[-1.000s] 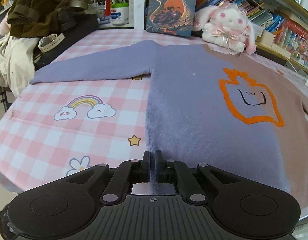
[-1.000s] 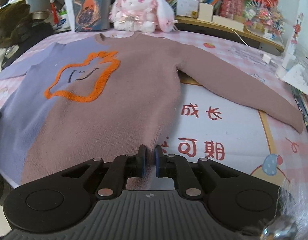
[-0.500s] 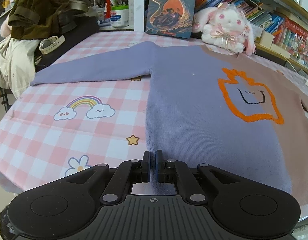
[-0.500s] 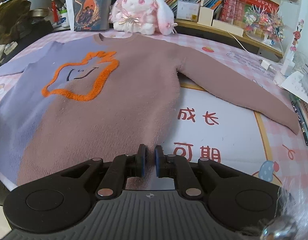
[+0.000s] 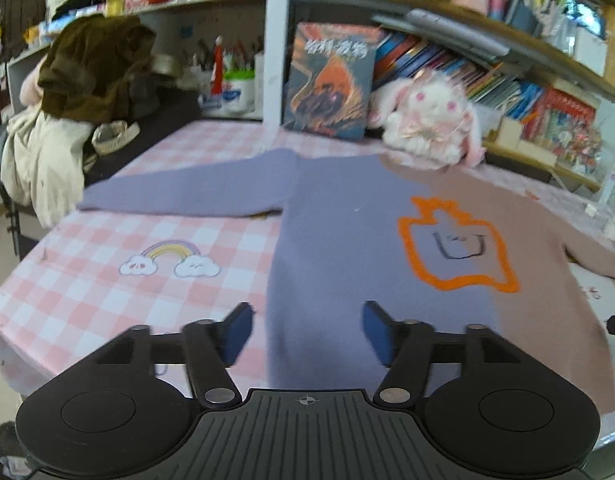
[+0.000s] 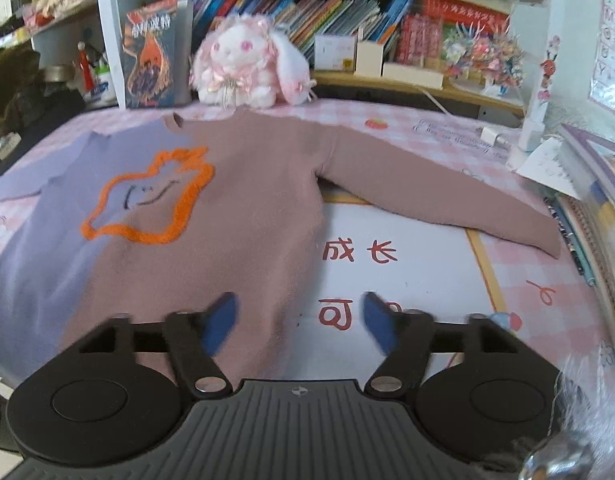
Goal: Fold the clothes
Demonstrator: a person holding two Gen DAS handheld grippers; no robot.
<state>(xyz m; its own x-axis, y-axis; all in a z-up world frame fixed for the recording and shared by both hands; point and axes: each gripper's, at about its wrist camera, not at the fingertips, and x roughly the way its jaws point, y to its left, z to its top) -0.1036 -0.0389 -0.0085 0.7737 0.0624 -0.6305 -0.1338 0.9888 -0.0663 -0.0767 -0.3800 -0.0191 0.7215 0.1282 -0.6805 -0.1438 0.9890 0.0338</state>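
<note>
A two-tone sweater lies flat on the table, face up, lilac on its left half and dusty pink on its right half, with an orange outline figure on the chest. Both sleeves are spread out sideways. My left gripper is open and empty, raised just above the lilac hem corner. My right gripper is open and empty, raised over the pink hem corner at the sweater's right side edge.
A pink checked tablecloth covers the table. A plush rabbit and an upright book stand behind the collar. Piled clothes sit at the far left. Books and papers line the right edge.
Both grippers were shut on the sweater's bottom hem corners. Now both have opened, let go of the hem and lifted back a little. The sweater lies flat.
</note>
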